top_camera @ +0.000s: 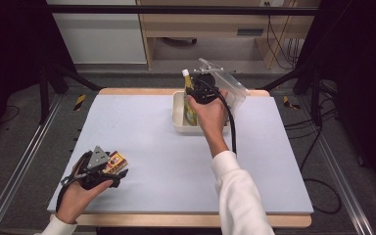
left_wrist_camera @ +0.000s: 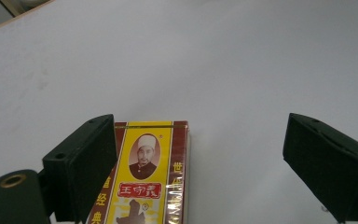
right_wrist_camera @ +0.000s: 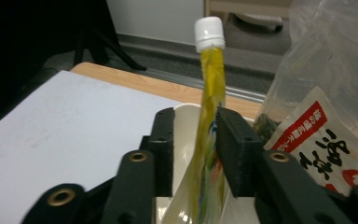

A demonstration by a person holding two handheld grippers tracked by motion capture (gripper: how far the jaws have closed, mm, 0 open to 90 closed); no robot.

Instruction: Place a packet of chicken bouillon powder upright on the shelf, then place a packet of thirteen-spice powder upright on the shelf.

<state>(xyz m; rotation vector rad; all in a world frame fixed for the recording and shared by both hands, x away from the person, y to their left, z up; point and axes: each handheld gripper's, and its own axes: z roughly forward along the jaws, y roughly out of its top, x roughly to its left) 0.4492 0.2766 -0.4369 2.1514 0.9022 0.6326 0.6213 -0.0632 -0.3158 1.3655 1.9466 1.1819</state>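
Overhead: right tongs (top_camera: 196, 93) at white tub (top_camera: 178, 111), yellow pouch (top_camera: 189, 105) upright between jaws. Left tongs (top_camera: 120, 172) beside red-yellow box (top_camera: 115, 162) on worktop (top_camera: 166, 161). Left gripper view: jaws wide, box (left_wrist_camera: 142, 177) against left jaw, long axis along tongs. Right gripper view: jaws slackened, pouch (right_wrist_camera: 208, 140) between them, apparently released; snack bag (right_wrist_camera: 317, 135) rightward.

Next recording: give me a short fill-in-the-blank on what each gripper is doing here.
1. The yellow pouch between the right gripper's jaws has a ____ cap.
2. That pouch stands in the cream ____ at the table's far edge.
3. The left gripper's jaws stand ____ around the red-and-yellow box.
4. The box lies against that gripper's ____ jaw in the left gripper view.

Missing words: white; tub; open; left
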